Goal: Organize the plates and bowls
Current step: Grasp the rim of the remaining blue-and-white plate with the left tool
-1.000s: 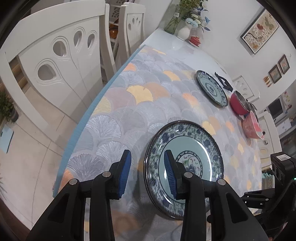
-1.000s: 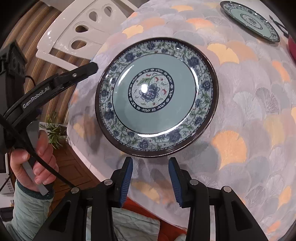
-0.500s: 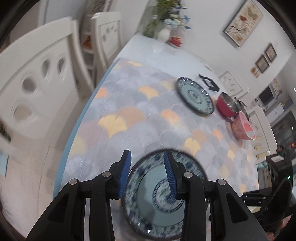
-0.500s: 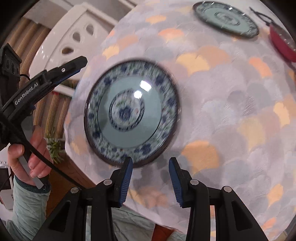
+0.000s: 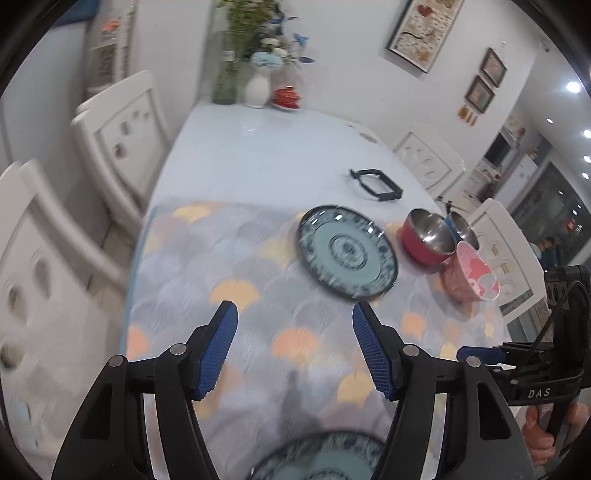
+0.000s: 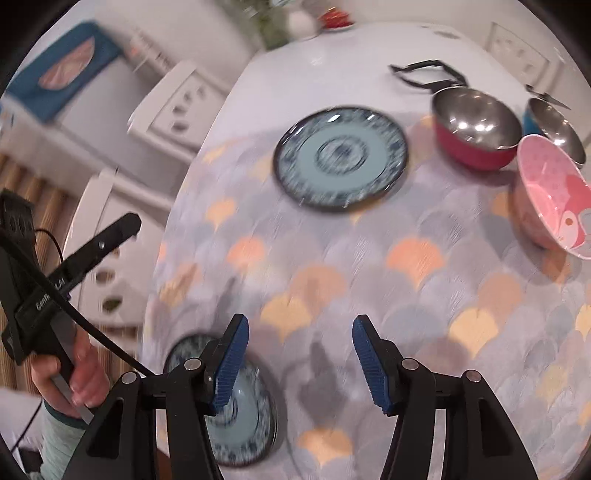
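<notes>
Patterned tablecloth (image 6: 369,266) bare mid-table, near plate (image 6: 240,417) at its edge, both grippers (image 5: 295,347) (image 6: 299,362) opening, empty.

White walls (image 5: 351,74) with framed pictures (image 5: 424,31); white chairs (image 5: 122,133) beside table (image 5: 266,155); ceiling spotlights (image 5: 573,86) lit.

home dining room: table (image 5: 266,147), chairs (image 5: 122,129), wall pictures (image 5: 424,33)
</notes>
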`<act>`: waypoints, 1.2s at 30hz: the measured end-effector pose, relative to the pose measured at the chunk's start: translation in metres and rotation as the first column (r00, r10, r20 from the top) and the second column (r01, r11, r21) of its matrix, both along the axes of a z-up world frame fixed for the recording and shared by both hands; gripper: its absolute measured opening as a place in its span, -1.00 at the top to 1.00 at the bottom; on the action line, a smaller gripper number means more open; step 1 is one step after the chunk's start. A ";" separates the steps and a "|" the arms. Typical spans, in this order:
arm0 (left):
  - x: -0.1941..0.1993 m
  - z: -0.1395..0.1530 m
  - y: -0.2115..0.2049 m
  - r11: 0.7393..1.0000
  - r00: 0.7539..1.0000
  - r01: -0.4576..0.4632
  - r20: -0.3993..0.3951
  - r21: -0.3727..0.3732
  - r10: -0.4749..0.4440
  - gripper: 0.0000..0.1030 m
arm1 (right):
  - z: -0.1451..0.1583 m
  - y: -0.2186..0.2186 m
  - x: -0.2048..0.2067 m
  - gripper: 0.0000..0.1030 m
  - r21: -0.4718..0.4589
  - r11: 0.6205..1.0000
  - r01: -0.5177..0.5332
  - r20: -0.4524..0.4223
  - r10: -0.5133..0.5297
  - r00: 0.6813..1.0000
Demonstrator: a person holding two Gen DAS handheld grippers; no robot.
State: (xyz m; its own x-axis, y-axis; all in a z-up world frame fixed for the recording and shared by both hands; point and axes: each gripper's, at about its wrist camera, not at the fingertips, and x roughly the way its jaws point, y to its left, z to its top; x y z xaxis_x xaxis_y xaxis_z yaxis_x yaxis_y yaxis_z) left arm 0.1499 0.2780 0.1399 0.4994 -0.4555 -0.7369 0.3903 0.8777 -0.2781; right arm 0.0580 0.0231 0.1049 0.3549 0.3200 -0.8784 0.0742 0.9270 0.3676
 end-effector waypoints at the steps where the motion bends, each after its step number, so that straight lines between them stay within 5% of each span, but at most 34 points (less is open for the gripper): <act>1: 0.008 0.000 -0.007 1.000 1.000 0.017 0.000 -0.003 -0.017 -0.22 | 0.001 -0.004 0.004 -0.10 -0.007 1.000 0.025 0.007 -0.025 1.000; 10: 0.067 -0.028 -0.061 0.992 0.991 0.120 -0.063 0.050 -0.116 -0.22 | -0.016 -0.026 0.043 -0.10 -0.074 0.980 0.187 0.023 -0.186 0.982; 15: 0.096 -0.059 -0.073 0.991 0.979 0.130 -0.161 0.015 -0.126 -0.18 | -0.042 -0.041 0.073 -0.09 -0.100 0.970 0.223 -0.005 -0.225 0.974; 25: 0.138 -0.104 -0.088 0.994 0.957 0.105 -0.270 -0.026 -0.108 -0.07 | -0.071 -0.057 0.121 0.02 -0.111 0.969 0.223 -0.008 -0.225 0.974; 36: 0.156 -0.114 -0.101 0.994 0.956 0.098 -0.273 -0.043 -0.106 0.25 | -0.083 -0.061 0.143 0.34 -0.102 0.972 0.213 0.018 -0.213 0.977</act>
